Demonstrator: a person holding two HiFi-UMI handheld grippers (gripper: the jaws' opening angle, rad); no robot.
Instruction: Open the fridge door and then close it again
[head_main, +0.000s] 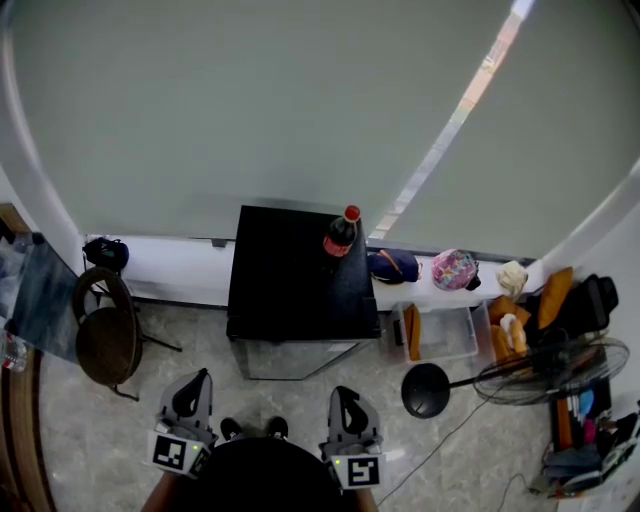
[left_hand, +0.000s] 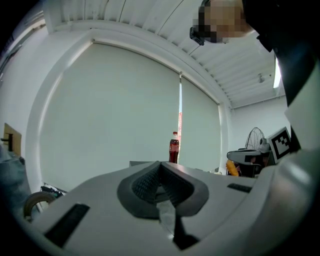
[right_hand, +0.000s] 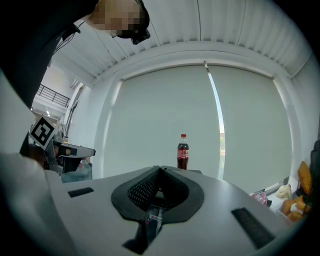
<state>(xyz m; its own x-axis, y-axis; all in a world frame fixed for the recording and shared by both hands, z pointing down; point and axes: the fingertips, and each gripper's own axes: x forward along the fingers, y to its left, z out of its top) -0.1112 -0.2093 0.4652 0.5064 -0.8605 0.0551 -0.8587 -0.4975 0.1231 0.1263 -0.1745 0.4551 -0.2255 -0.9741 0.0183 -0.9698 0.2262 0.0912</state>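
Note:
A small black fridge (head_main: 300, 280) stands against the window ledge, seen from above in the head view, its glass door (head_main: 295, 358) facing me and closed. A cola bottle (head_main: 340, 233) with a red cap stands on its top at the right rear corner. My left gripper (head_main: 195, 385) and right gripper (head_main: 343, 398) hang side by side in front of the door, a short way off it, both pointing at it. Both are shut with nothing between the jaws. The left gripper view shows the closed jaws (left_hand: 159, 167) with the bottle (left_hand: 173, 148) beyond; the right gripper view likewise (right_hand: 159, 172), bottle (right_hand: 183, 152).
A round chair (head_main: 105, 335) stands left of the fridge. A floor fan (head_main: 545, 370) with a round base (head_main: 426, 390) lies to the right, by a clear bin (head_main: 440, 330). Bags and toys line the white ledge (head_main: 170, 262). A large blind fills the wall behind.

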